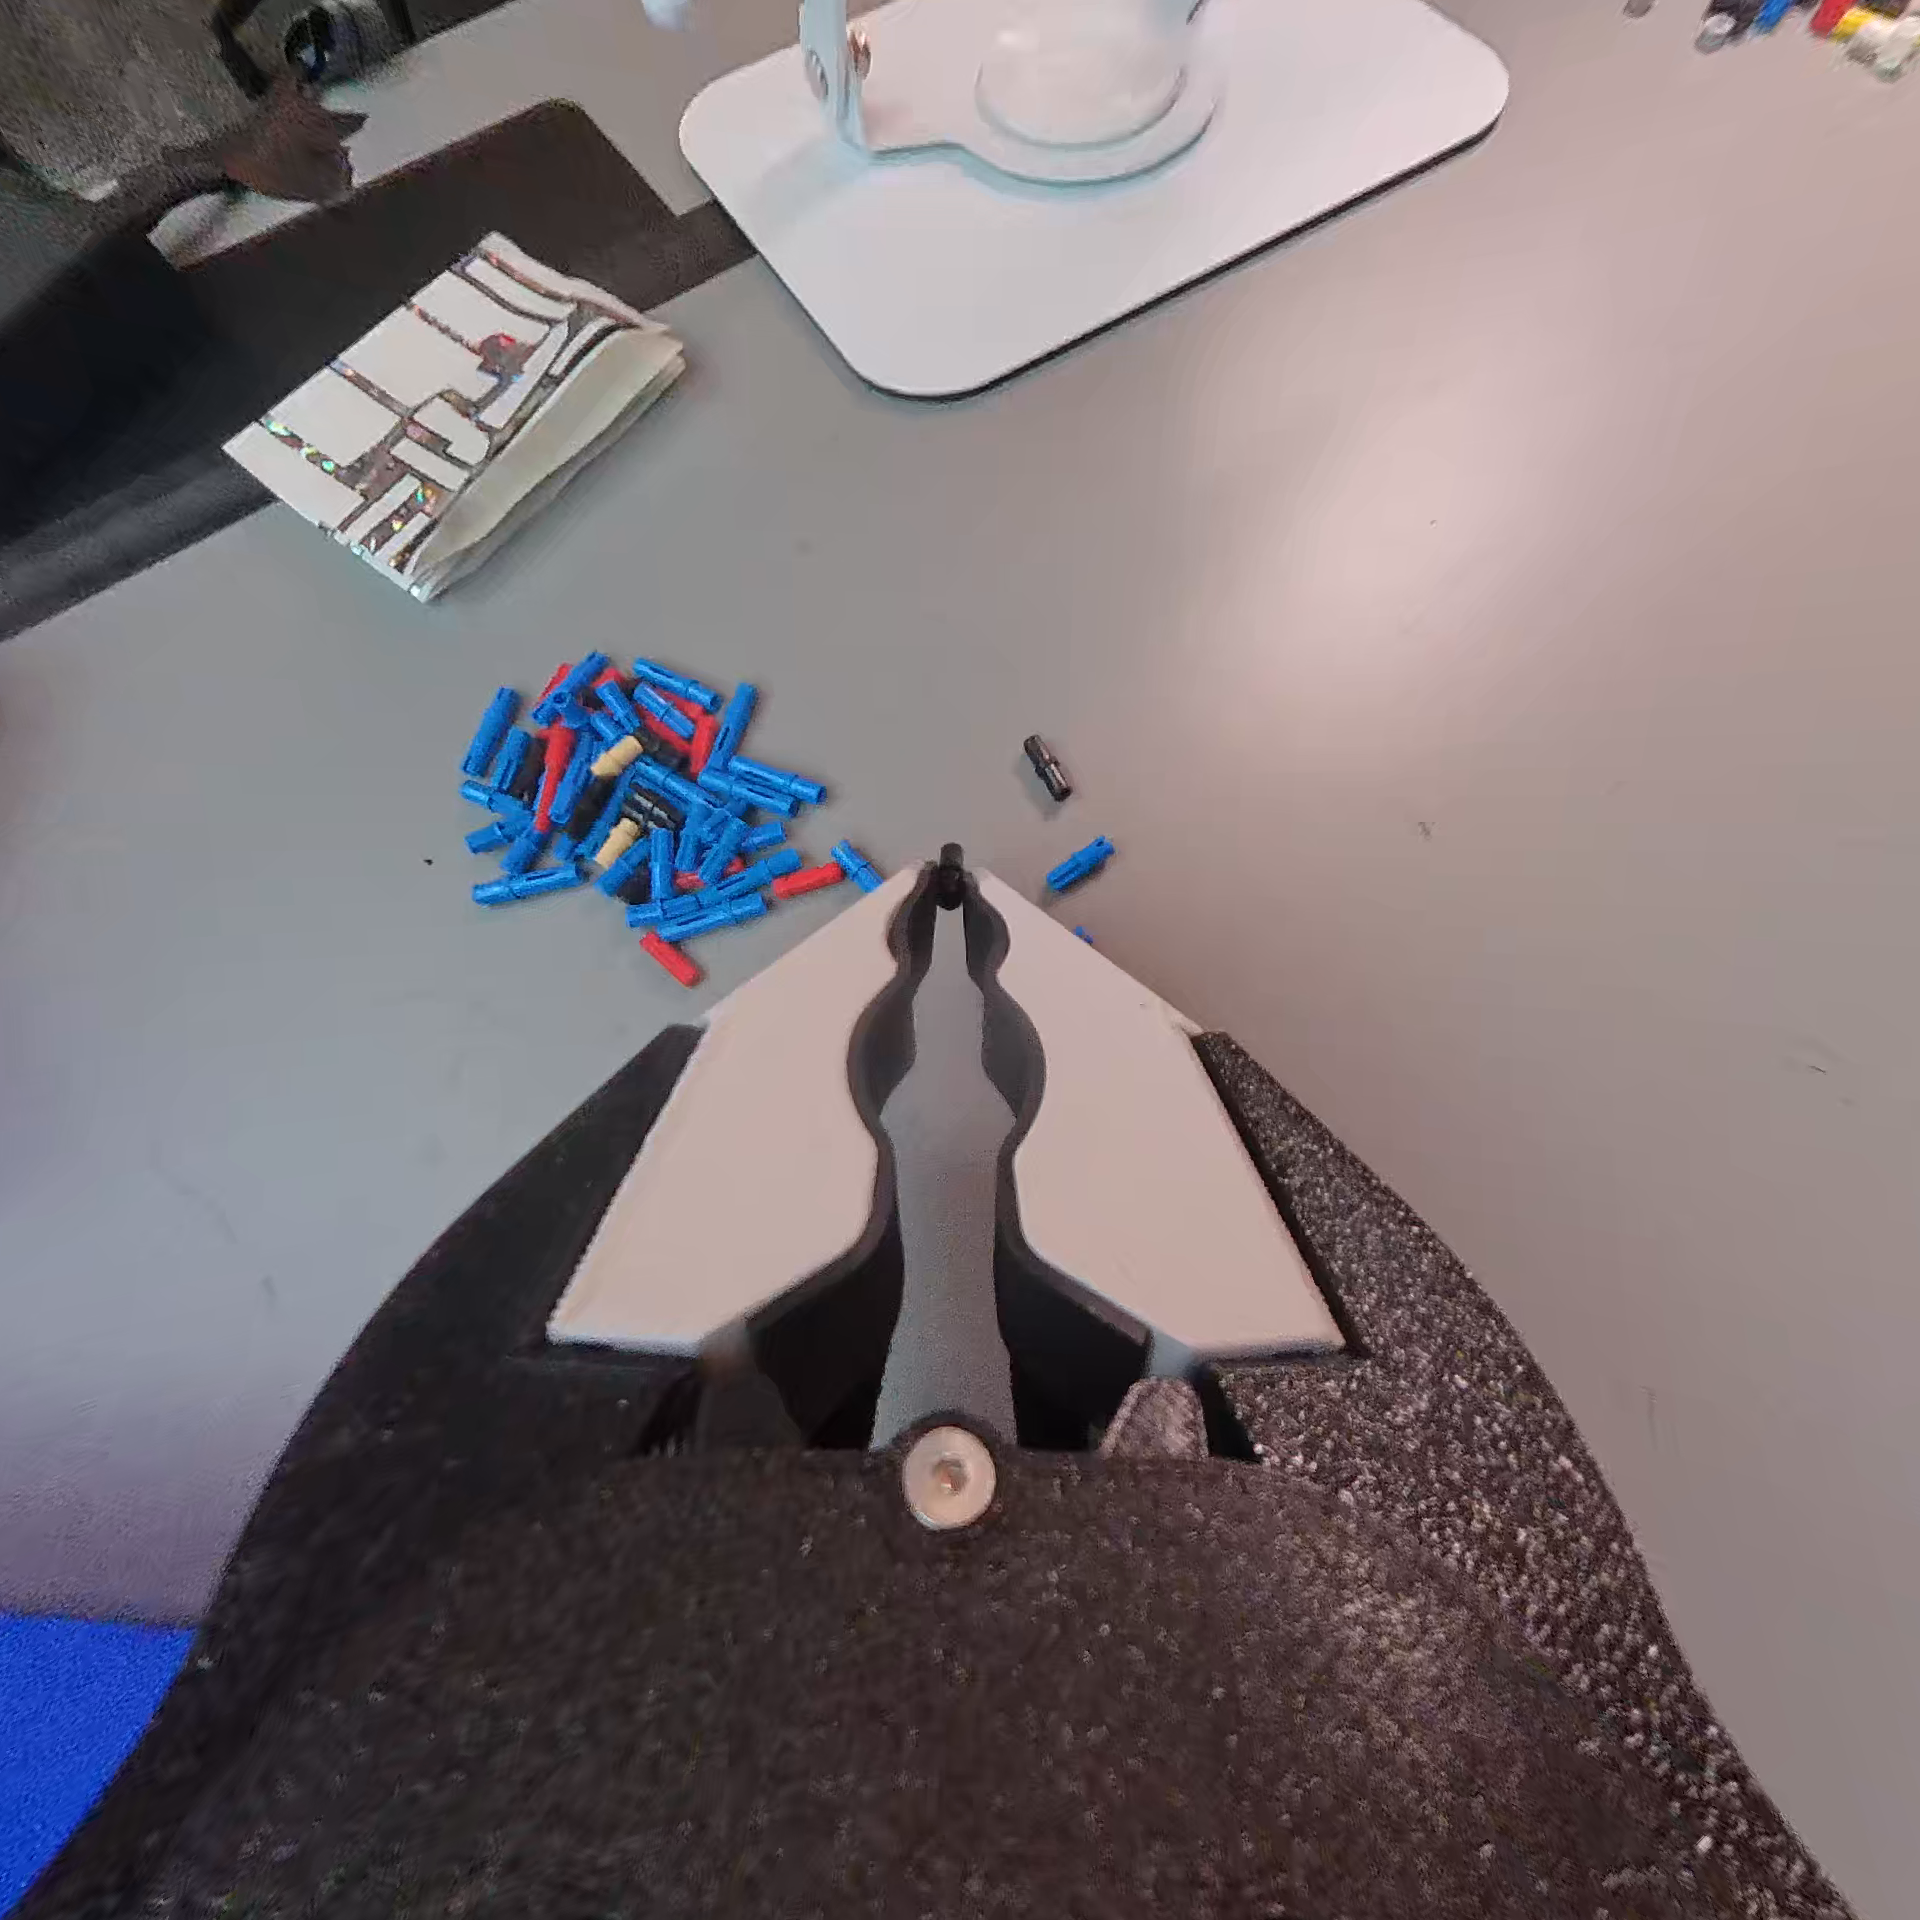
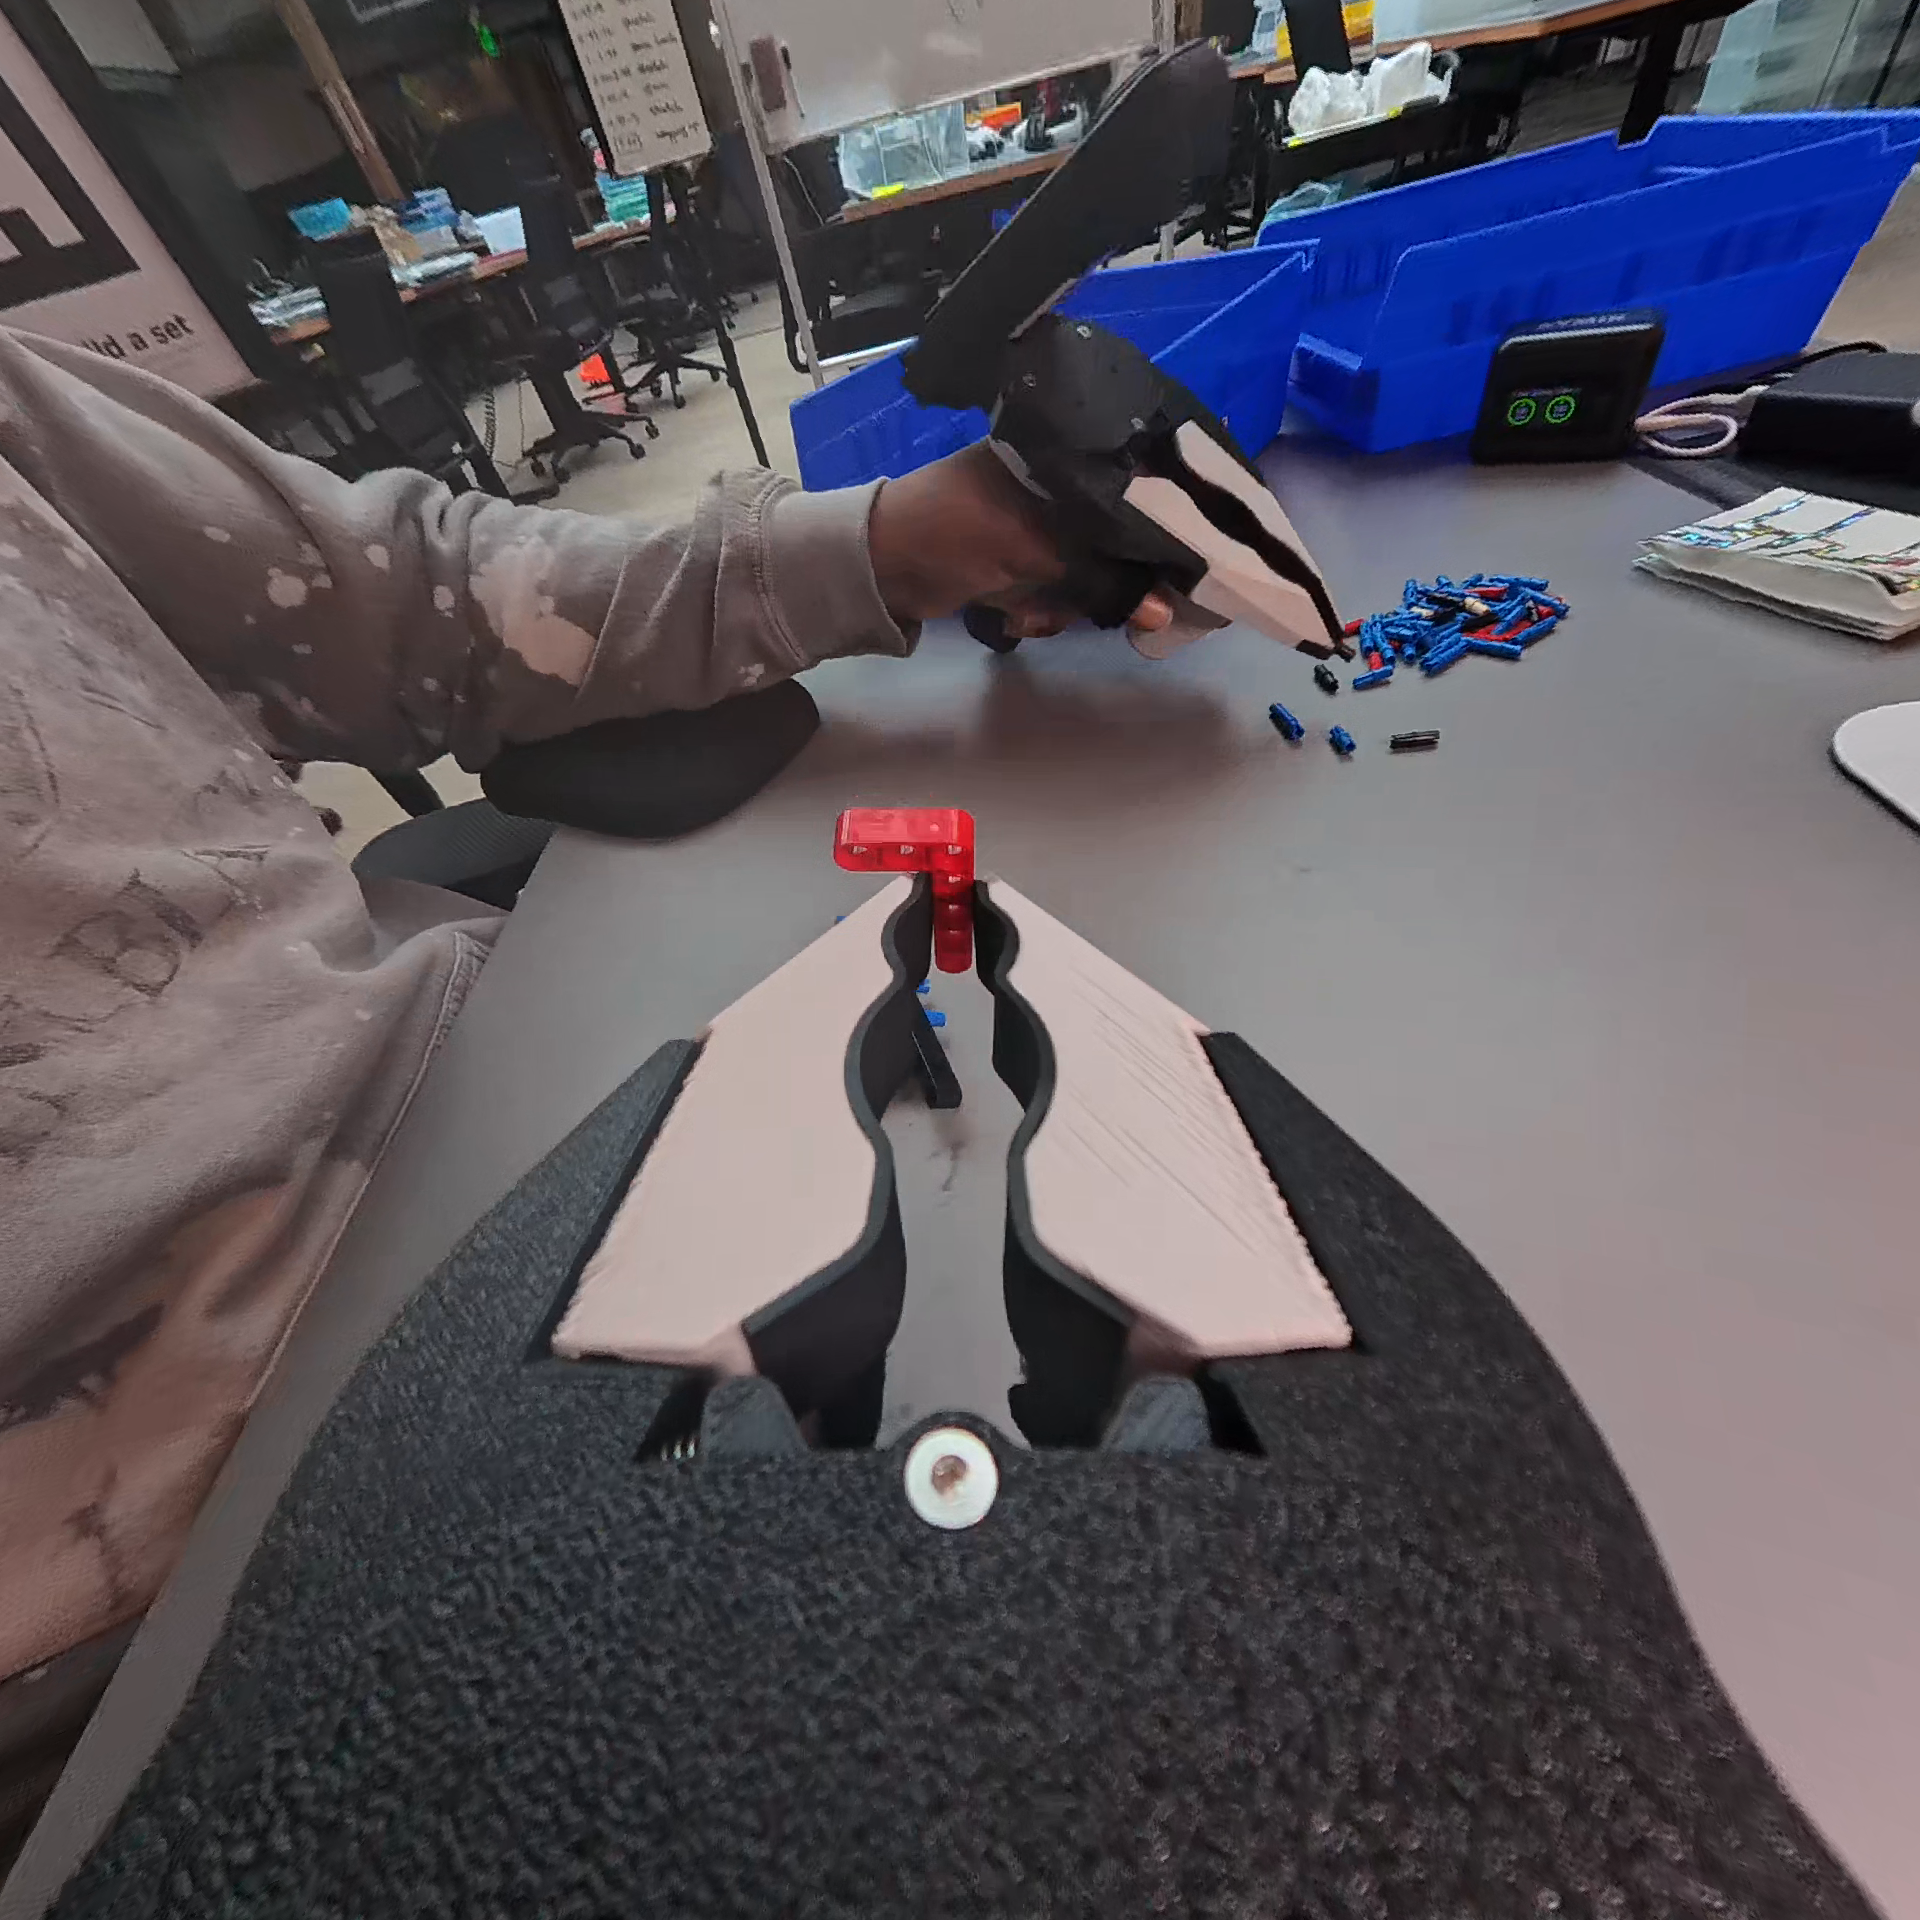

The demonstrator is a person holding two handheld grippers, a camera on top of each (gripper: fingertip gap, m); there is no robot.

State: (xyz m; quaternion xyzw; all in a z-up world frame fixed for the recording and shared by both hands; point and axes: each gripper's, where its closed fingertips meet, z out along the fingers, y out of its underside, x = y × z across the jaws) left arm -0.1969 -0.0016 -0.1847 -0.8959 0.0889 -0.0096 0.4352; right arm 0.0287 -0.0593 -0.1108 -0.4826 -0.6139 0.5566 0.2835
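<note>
Closest, we held a red bracket [image 2: 925, 862] pinched in our right tongs [image 2: 948, 883]; our left tongs [image 1: 949, 878] gripped a black pin [image 1: 950, 871] at their tips, the pin pile [image 1: 634, 795] just beyond, leftward.

**Red L-piece pinched in your right gripper**

Your right gripper [image 2: 948, 891] clamps a red L-shaped beam [image 2: 914, 847] at its fingertips, above the grey table [image 2: 1455, 1039]. Farther off, your left gripper [image 2: 1335, 649] points down at the edge of a pile of blue, red and black pins [image 2: 1455, 629], beside blue bins [image 2: 1558, 281].
</note>
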